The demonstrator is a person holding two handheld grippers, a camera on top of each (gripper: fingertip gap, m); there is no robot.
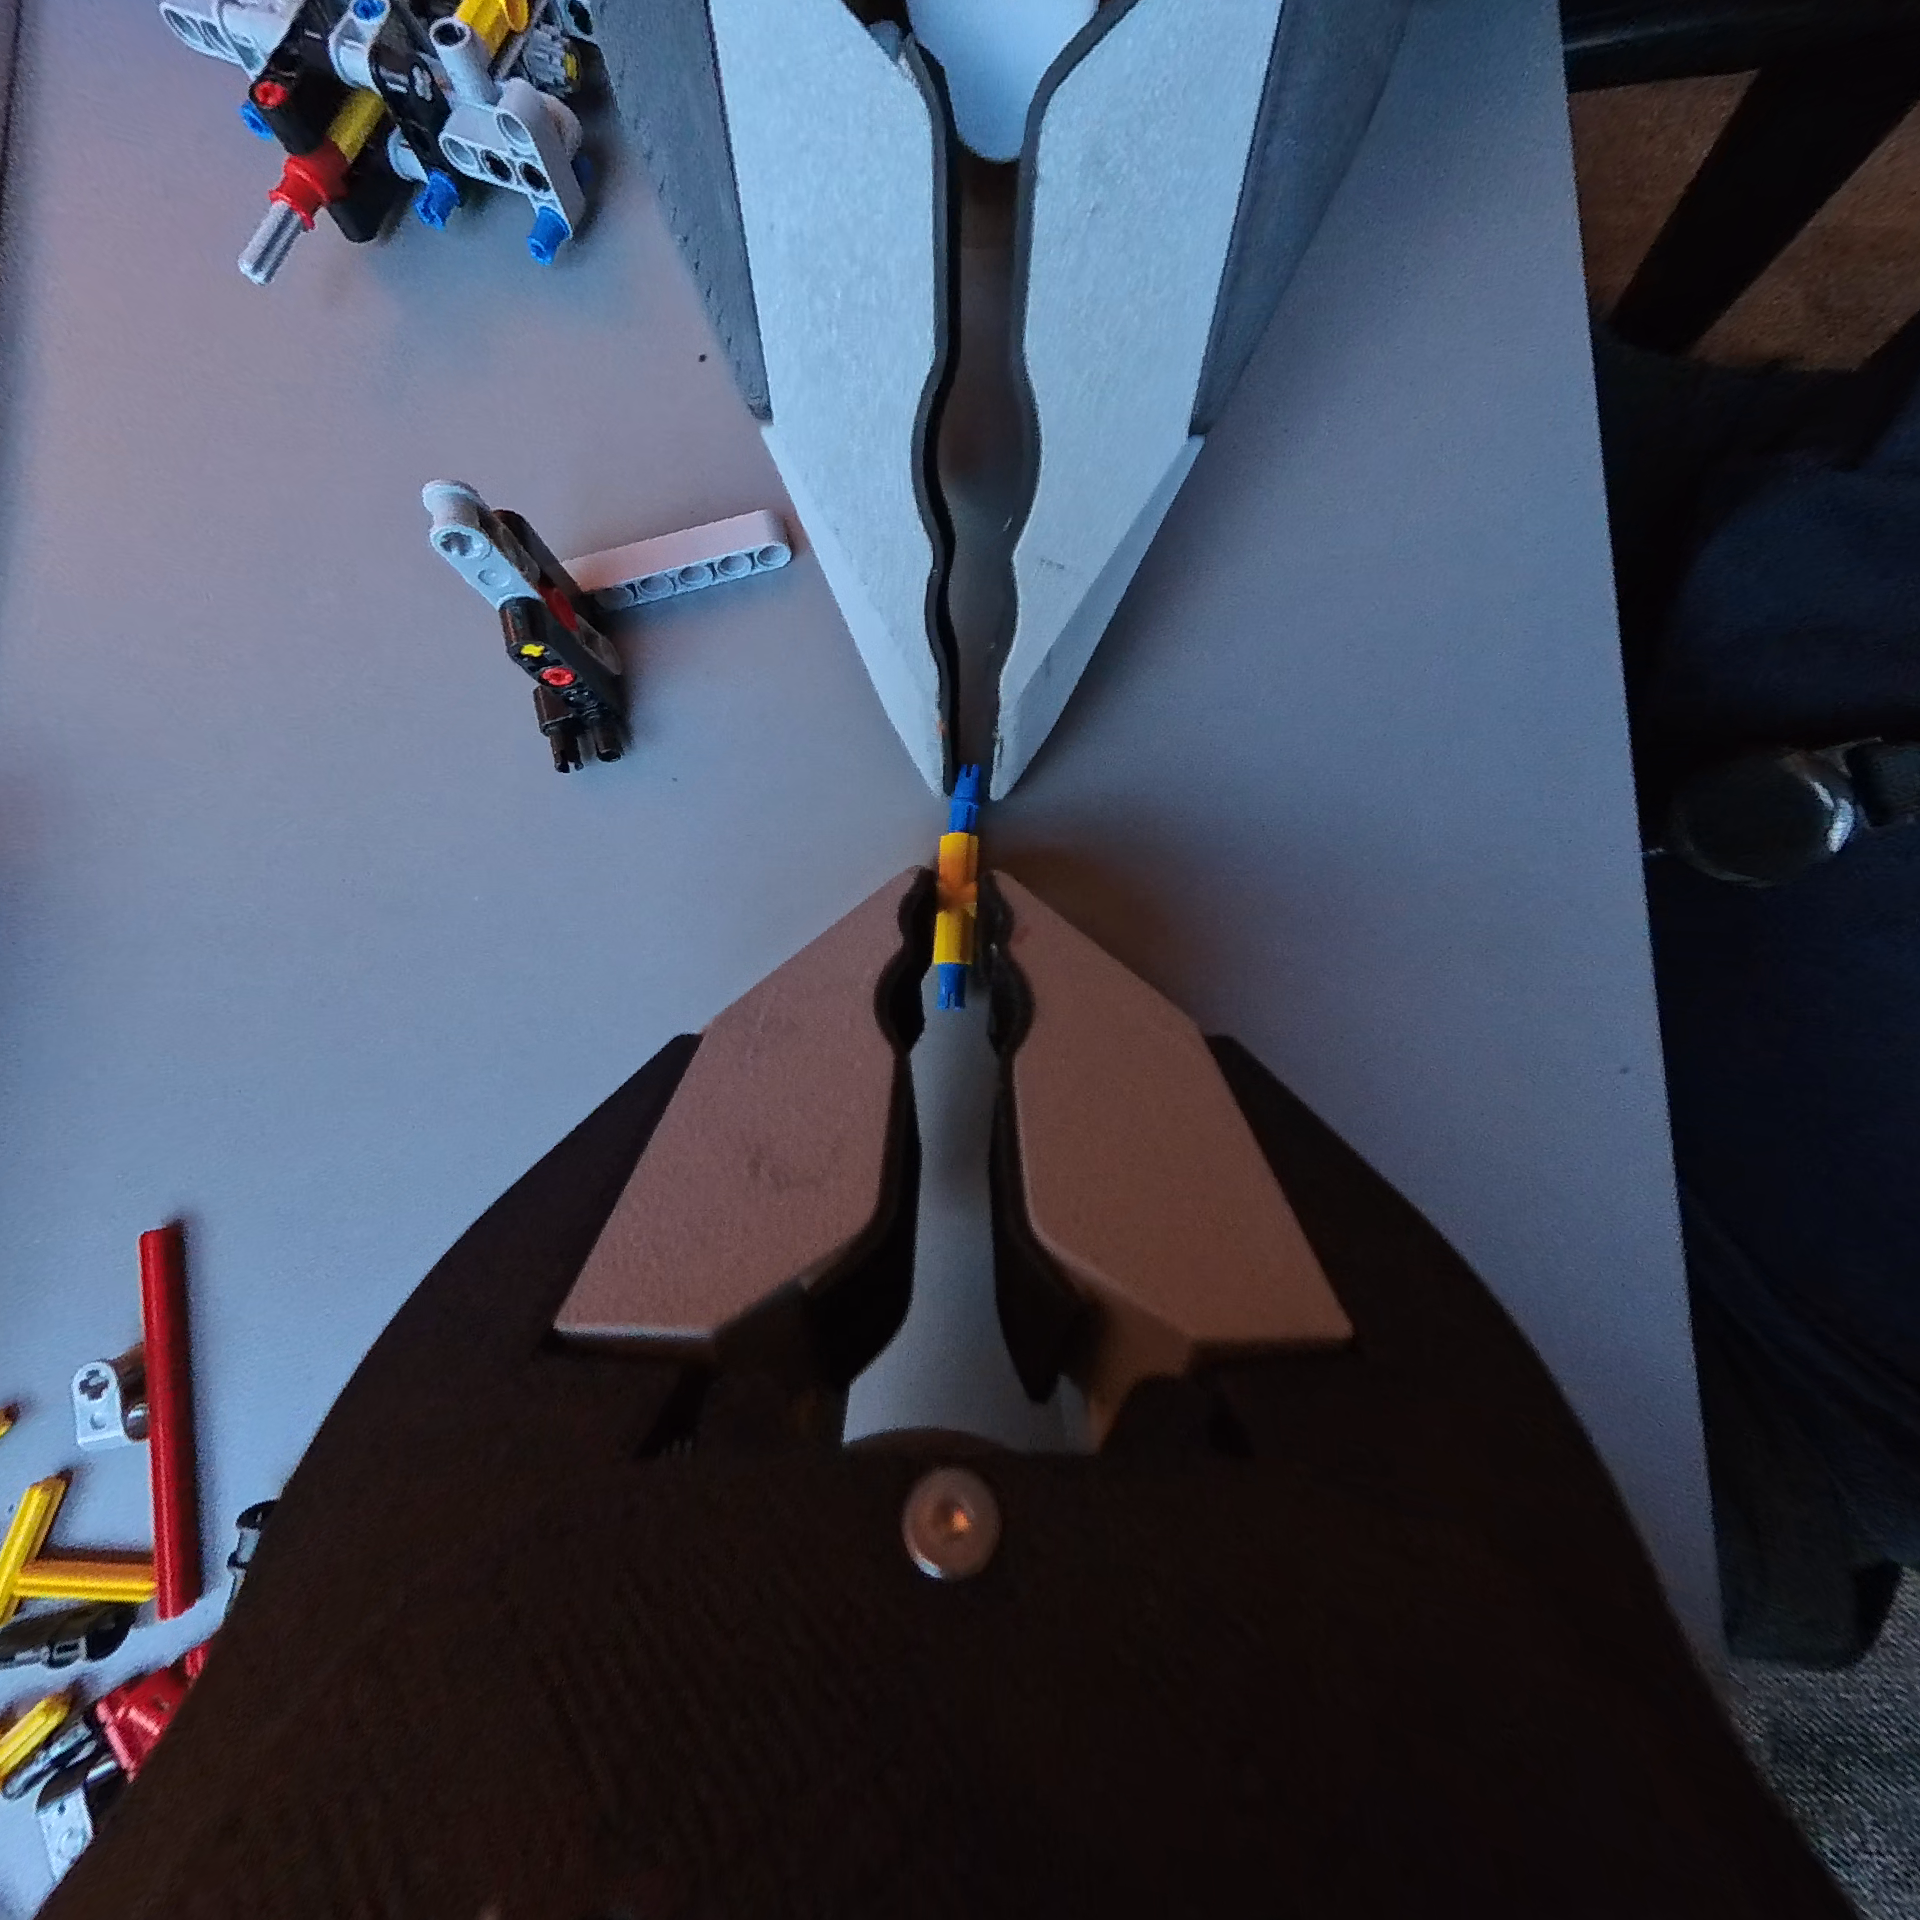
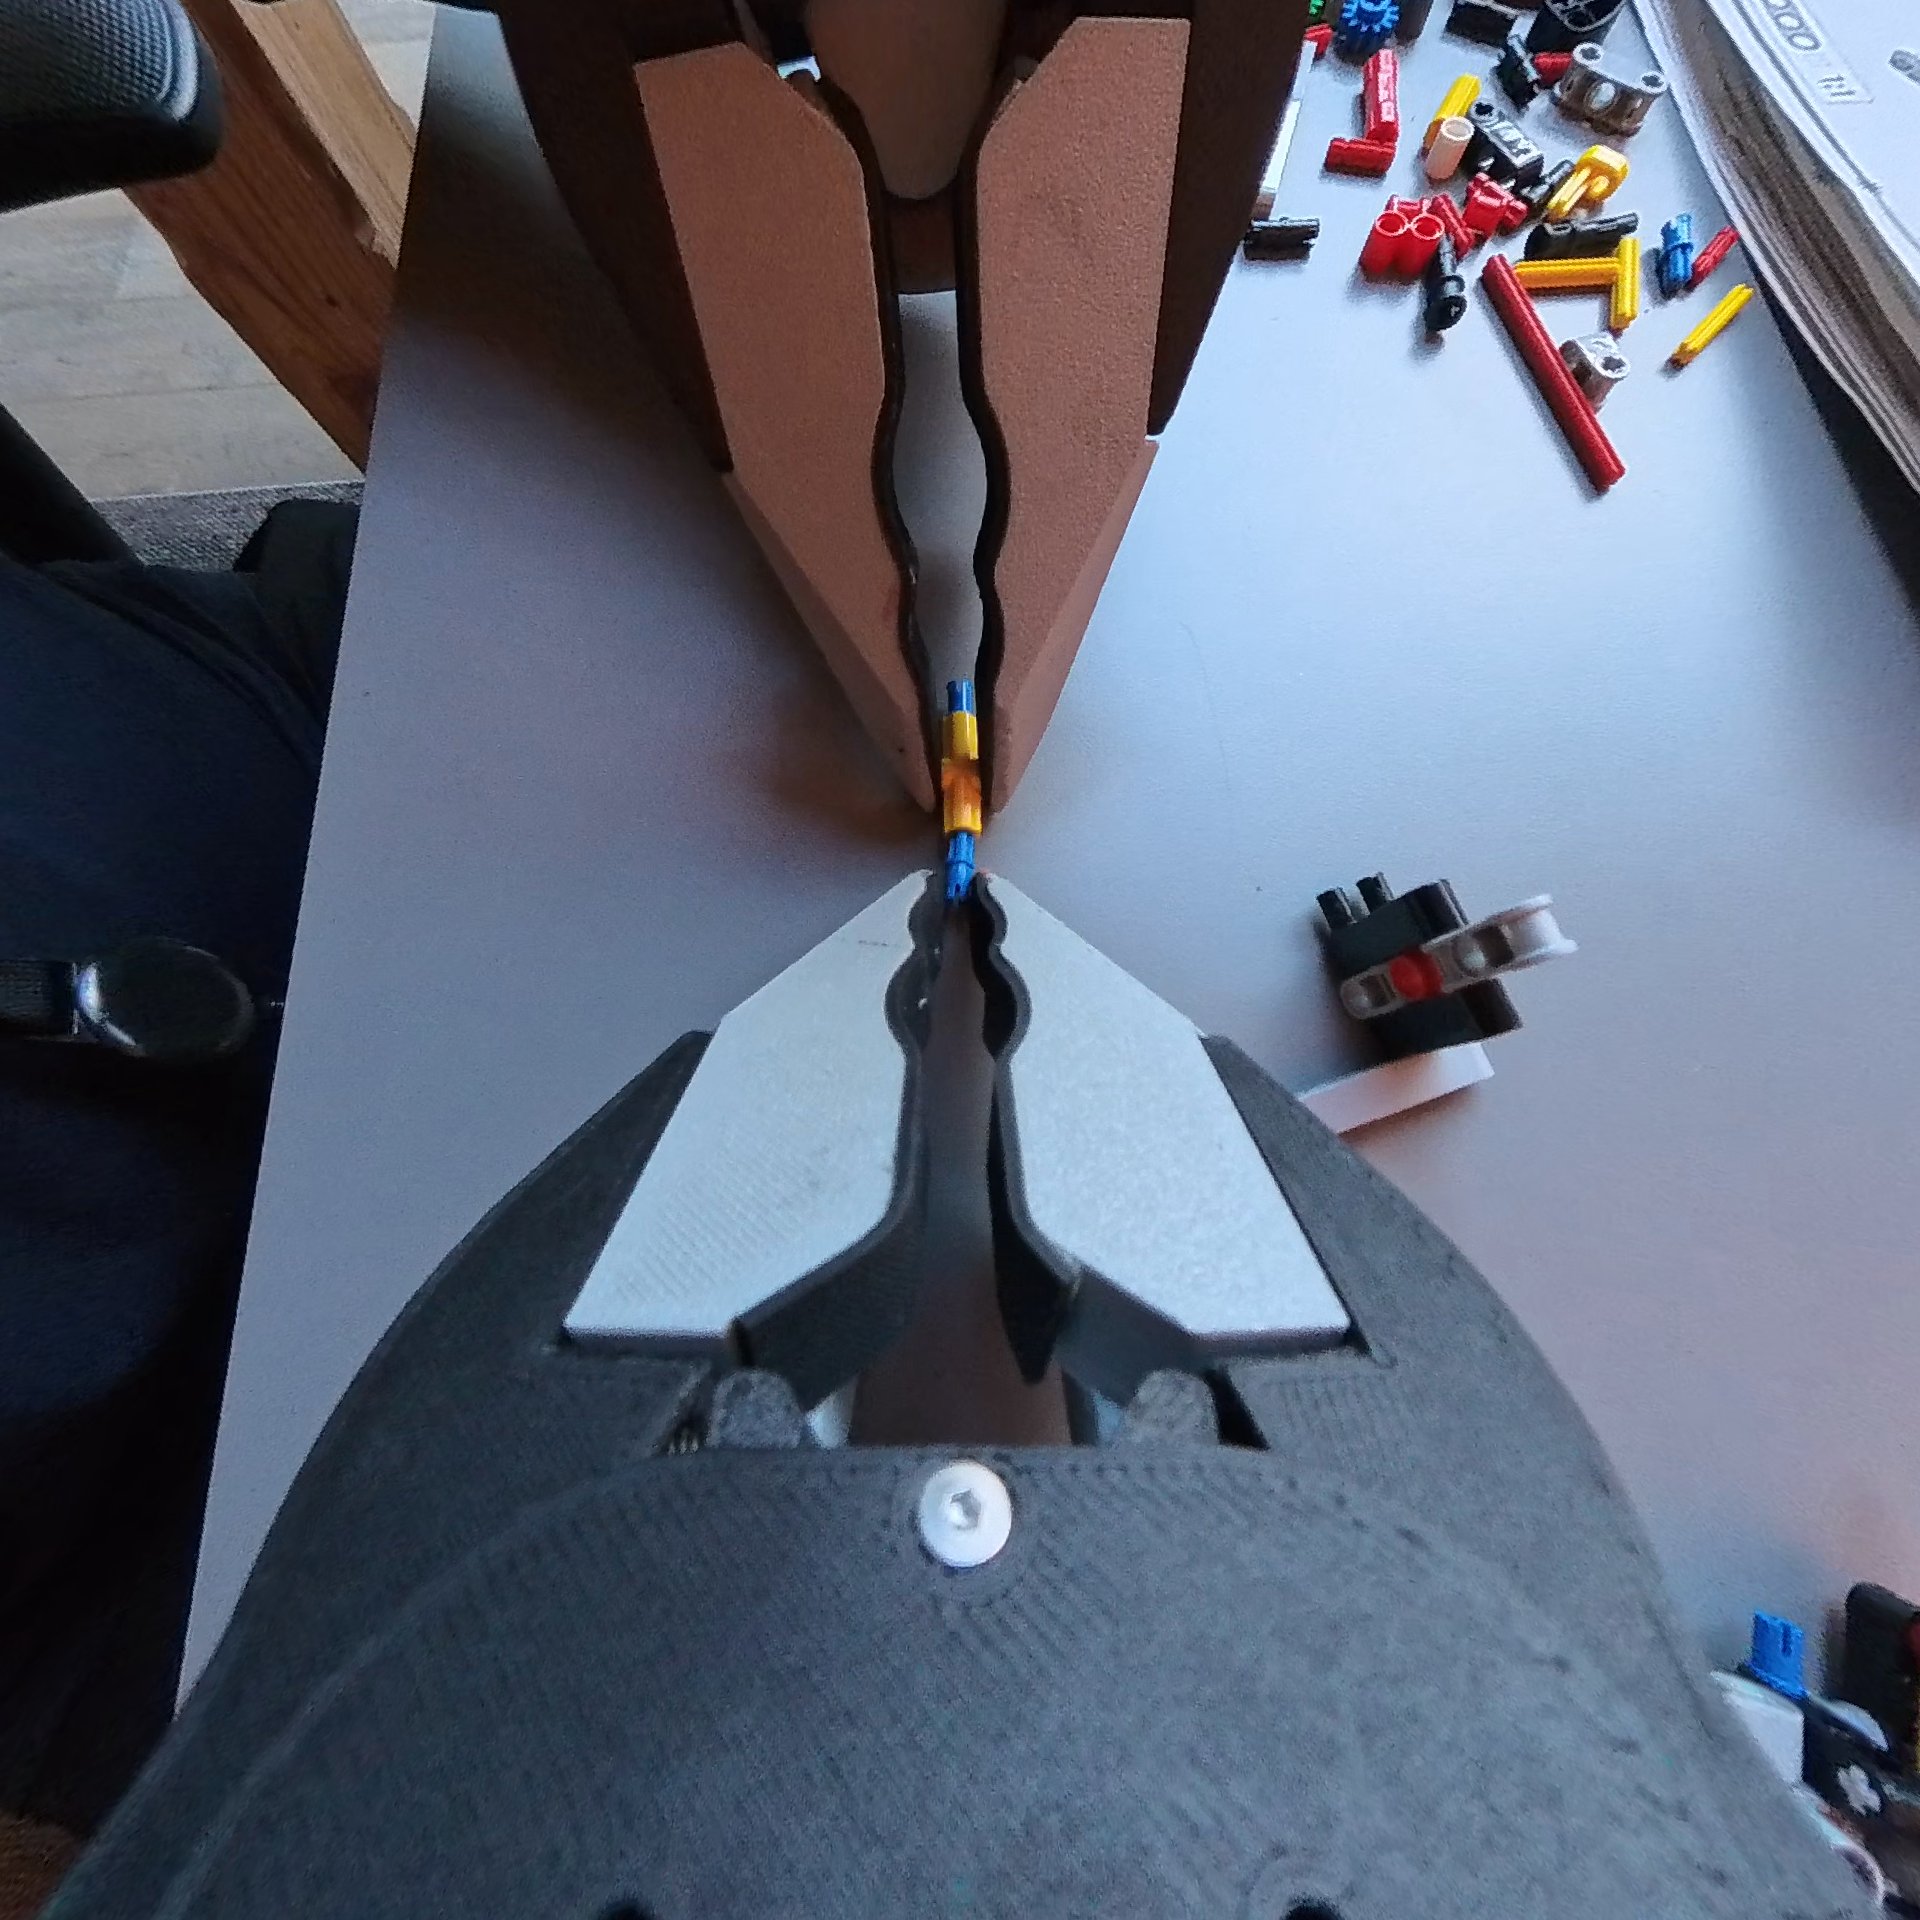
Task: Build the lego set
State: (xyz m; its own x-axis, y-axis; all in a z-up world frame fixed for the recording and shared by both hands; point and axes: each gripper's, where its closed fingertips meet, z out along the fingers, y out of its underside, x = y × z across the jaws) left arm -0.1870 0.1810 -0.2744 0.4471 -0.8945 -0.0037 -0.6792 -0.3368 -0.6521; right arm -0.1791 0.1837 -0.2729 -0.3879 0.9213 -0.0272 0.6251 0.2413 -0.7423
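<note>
Grey worktop (image 1: 312,935). Left gripper (image 1: 957,883), lower centre: jaws clamp yellow connector (image 1: 956,894). Right gripper (image 2: 961,883), lower centre: jaws narrow, pinching blue pin (image 2: 958,868) protruding from connector. Black-grey assembly (image 1: 540,613), left of centre.

A: Setting: hobby or office desk, indoors.
B: Evidence?
A: Plain grey surface (image 2: 1351,644); loose toy building-set parts (image 2: 1507,208) far right; stack of printed sheets (image 2: 1818,208) beside them; wooden furniture (image 2: 270,208) far left; carpet (image 1: 1829,1787) below the near edge.
</note>
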